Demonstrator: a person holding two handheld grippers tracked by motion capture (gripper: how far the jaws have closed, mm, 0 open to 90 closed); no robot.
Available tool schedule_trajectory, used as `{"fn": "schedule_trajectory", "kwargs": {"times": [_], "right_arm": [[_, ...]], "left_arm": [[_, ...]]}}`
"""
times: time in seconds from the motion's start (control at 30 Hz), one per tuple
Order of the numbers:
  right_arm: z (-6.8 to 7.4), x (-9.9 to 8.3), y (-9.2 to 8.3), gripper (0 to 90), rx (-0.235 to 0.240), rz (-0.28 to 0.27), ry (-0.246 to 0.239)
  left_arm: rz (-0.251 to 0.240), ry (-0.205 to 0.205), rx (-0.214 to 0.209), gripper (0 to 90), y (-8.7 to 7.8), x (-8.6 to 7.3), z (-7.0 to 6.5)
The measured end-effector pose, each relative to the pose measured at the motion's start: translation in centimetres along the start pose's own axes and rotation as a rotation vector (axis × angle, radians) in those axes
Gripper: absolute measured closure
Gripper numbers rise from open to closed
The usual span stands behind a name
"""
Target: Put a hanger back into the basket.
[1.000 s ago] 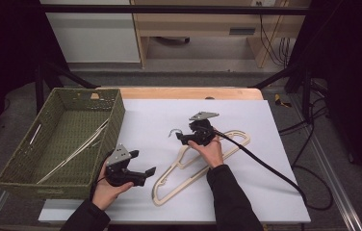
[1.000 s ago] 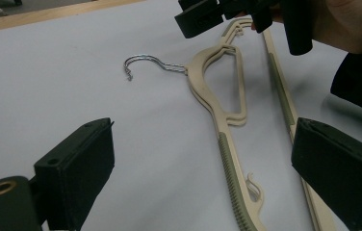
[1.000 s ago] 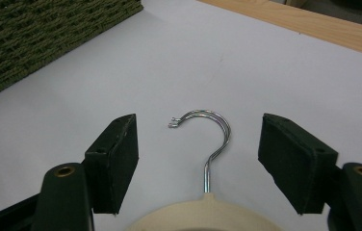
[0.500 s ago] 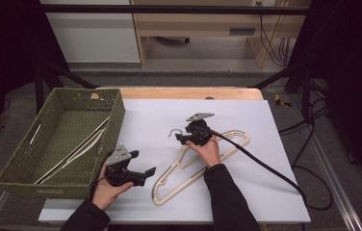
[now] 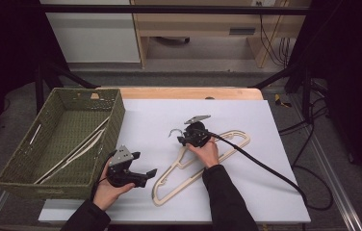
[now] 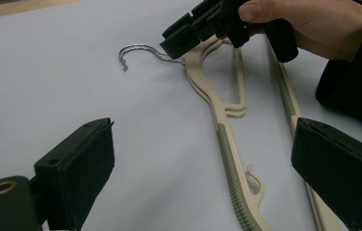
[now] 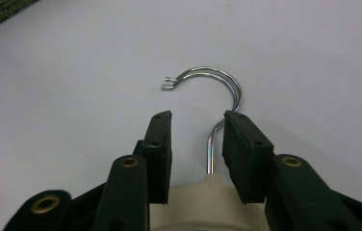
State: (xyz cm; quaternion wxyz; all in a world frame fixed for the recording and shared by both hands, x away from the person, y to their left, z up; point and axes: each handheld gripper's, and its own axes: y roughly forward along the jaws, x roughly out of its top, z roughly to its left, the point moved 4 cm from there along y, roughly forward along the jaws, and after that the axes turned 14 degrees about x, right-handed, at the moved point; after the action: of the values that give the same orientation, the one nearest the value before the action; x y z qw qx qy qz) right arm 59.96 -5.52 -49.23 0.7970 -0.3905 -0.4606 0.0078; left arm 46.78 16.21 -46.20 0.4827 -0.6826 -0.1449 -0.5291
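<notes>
Two cream plastic hangers (image 5: 169,185) lie stacked on the white table top, their metal hooks (image 5: 173,131) pointing left. My right gripper (image 5: 183,139) lies over their neck. In the right gripper view its jaws straddle the cream neck (image 7: 203,197) and the wire stems of the hooks (image 7: 217,77). They have just been closing, and a small gap still shows beside the wire. My left gripper (image 5: 145,174) is held open near the front of the table, left of the hangers. Nothing is between its pads (image 6: 78,163), which face the hangers (image 6: 227,139) and the right gripper (image 6: 184,36).
A green woven basket (image 5: 116,120) stands at the left of the table with pale hangers (image 5: 73,151) lying in it. A thick black cable (image 5: 265,168) trails from the right gripper across the table to the right edge. A wooden strip (image 5: 188,92) runs along the far edge.
The right gripper has edged slightly toward the hooks over the hangers' neck. The left hand and the hangers have stayed where they were.
</notes>
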Motion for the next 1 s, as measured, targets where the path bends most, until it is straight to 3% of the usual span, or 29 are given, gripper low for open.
{"fn": "schedule_trajectory", "kwargs": {"times": [0.23, 0.33, 0.5, 0.6, 0.77, 1.0], "right_arm": [[-0.4, -0.3, 0.4, 74.9, -0.015, 0.024, -0.011], [-0.4, -0.4, 0.6, 77.0, -0.029, 0.031, 0.011], [-0.8, -0.7, 0.8, 82.1, -0.045, 0.052, -0.015], [-0.7, -0.6, 0.8, 87.3, -0.034, 0.049, 0.0], [-0.7, -0.5, 0.7, 88.6, -0.034, 0.044, 0.014], [-0.4, 0.1, -0.3, 89.1, -0.038, 0.005, -0.006]], "left_arm": [[0.002, 0.0, 0.001, 8.0, 0.1, -0.1, 0.0], [0.004, -0.001, 0.0, 8.1, 0.1, -0.1, 0.0], [0.005, -0.002, 0.0, 8.1, 0.2, -0.1, 0.0], [0.007, -0.003, -0.001, 8.1, 0.2, -0.1, 0.0], [0.012, -0.002, -0.004, 8.1, 0.3, -0.2, -0.1], [0.013, -0.007, -0.009, 8.2, 0.3, -0.2, -0.2]]}}
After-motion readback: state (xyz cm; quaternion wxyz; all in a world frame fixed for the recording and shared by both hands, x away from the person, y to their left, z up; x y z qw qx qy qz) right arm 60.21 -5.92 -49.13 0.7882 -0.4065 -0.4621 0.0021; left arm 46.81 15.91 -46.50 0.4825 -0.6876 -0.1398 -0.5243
